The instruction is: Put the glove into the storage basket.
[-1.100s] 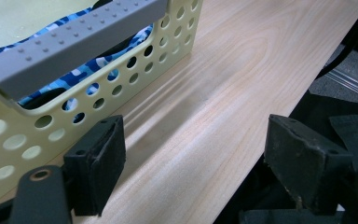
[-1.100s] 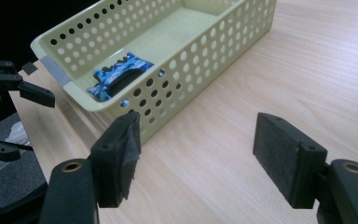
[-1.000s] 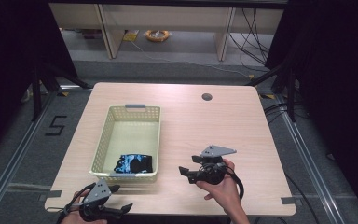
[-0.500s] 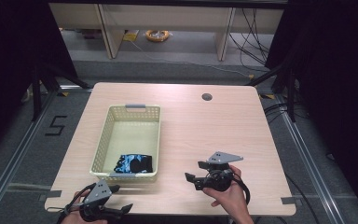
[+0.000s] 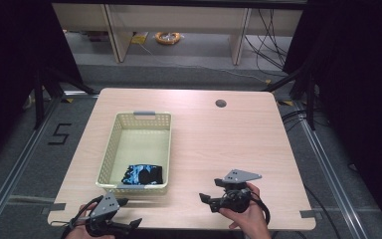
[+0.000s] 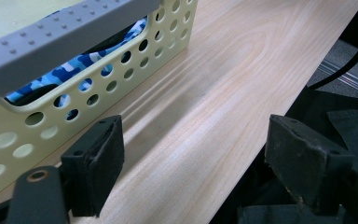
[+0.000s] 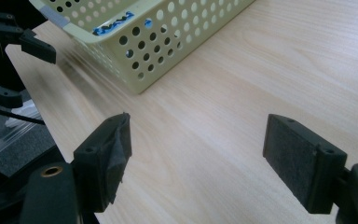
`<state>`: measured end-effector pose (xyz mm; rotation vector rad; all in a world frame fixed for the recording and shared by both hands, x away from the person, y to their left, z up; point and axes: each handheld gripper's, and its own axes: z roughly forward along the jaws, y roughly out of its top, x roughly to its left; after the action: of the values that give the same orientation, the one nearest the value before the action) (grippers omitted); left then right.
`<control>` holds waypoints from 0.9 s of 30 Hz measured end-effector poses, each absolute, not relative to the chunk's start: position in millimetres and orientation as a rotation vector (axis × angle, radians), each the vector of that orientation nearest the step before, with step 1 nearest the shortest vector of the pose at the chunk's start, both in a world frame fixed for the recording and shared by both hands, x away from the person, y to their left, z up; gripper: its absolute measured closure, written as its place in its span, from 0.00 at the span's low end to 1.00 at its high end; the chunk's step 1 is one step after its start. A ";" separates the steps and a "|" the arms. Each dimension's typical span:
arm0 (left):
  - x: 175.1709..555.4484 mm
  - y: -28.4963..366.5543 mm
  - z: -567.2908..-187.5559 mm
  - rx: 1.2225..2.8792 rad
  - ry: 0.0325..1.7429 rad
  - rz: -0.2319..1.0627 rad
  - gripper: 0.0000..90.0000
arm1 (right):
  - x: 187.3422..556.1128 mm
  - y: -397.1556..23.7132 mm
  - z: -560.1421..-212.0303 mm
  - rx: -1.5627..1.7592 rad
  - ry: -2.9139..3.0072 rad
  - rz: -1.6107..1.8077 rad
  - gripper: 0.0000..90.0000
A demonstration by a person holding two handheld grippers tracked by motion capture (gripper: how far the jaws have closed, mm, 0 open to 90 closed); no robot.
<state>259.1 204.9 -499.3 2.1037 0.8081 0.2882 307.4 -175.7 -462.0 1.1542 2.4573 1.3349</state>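
Basket (image 5: 110, 149) long axis runs front-to-back; left gripper (image 5: 129, 214), right gripper (image 5: 207, 199) jaws apart, empty.

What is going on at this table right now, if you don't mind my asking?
A person holds a two-jaw claw in each hand at the near edge of the wooden table. Both the left claw and the right claw are open and hold nothing. A pale yellow perforated basket sits on the table's left half, with a blue and black patterned cloth at its near end. Neither claw touches the basket or the cloth.
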 end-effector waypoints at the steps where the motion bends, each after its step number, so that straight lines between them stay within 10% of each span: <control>1: 258.7 204.2 -500.0 2.092 0.814 0.288 0.21 | 307.0 -176.6 -462.6 1.134 2.449 1.320 0.27; 27: 258.3 203.9 -501.7 2.150 0.792 0.289 0.21 | 276.1 -196.0 -489.1 1.149 2.472 1.221 0.21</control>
<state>258.3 203.9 -501.7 2.1500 0.7921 0.2885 276.1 -196.0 -489.1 1.1492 2.4719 1.2206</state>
